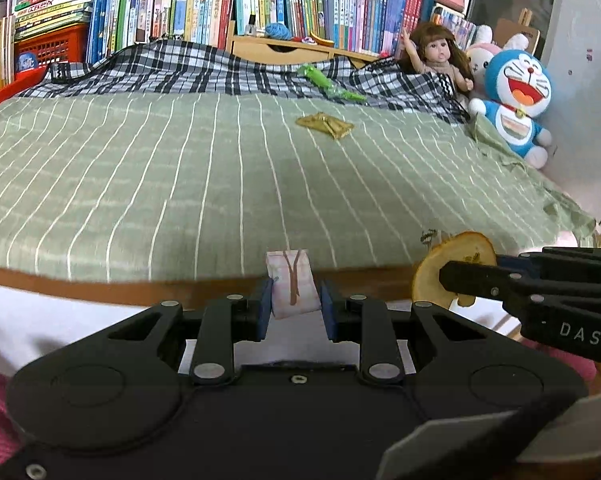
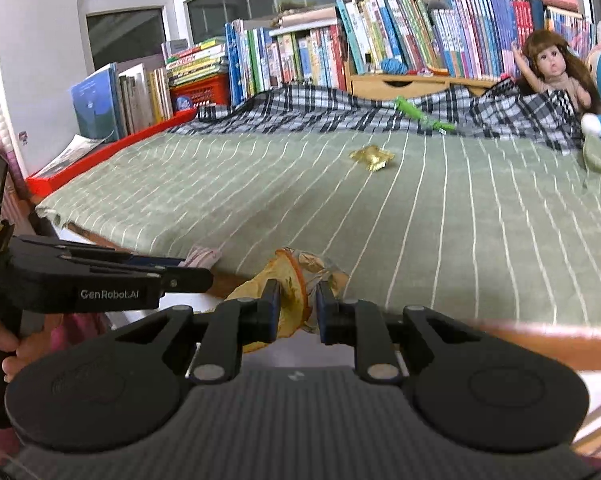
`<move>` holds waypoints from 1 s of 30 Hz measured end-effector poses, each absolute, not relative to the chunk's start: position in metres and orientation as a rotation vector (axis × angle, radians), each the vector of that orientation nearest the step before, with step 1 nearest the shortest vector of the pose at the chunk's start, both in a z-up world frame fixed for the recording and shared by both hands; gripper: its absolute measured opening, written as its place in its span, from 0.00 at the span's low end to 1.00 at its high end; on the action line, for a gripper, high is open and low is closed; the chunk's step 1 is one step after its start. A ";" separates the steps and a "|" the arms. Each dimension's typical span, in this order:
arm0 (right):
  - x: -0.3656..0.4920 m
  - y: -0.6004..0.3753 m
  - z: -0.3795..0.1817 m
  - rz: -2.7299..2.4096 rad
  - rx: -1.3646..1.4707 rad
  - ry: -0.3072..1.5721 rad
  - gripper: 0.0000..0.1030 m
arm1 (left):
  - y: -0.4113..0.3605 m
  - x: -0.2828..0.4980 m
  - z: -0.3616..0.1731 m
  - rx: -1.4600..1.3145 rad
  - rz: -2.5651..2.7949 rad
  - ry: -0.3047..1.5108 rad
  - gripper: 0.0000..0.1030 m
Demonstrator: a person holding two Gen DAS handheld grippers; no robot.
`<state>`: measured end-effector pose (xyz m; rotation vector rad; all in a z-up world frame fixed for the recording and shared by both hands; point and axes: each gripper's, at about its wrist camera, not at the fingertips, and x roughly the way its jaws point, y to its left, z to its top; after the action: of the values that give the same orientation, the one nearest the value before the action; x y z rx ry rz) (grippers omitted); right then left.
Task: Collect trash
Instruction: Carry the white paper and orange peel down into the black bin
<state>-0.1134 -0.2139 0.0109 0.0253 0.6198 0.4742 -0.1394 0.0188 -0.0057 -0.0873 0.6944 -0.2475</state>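
In front of me I see a bed with a green striped sheet [image 1: 160, 168]. A checked black-and-white blanket [image 1: 172, 68] lies crumpled along its far side. Behind it stand rows of books [image 1: 300, 4] and a red basket [image 1: 52, 46]. At the right, a doll [image 1: 436, 56] with brown hair sits beside a blue plush cat [image 1: 512, 100] and a pink plush rabbit [image 1: 480, 50].

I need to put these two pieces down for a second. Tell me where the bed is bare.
Bare: the wide striped sheet between the near edge and the gold wrapper, especially its left half. Crowded: the far side, with the plaid blanket, green wrapper, doll and blue plush at the right corner.
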 end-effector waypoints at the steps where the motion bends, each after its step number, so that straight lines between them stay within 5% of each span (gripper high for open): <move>1: -0.116 -0.213 0.008 0.474 0.029 0.628 0.22 | 0.019 -0.143 -0.008 -0.083 -0.248 0.702 0.23; 30: -0.122 -0.207 -0.082 0.414 0.104 0.874 0.24 | 0.000 -0.156 -0.107 -0.051 -0.224 0.968 0.24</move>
<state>-0.1216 -0.2074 -0.0822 0.1037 0.8739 0.4140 -0.1559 0.0004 -0.1073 -0.0510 0.9682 -0.2235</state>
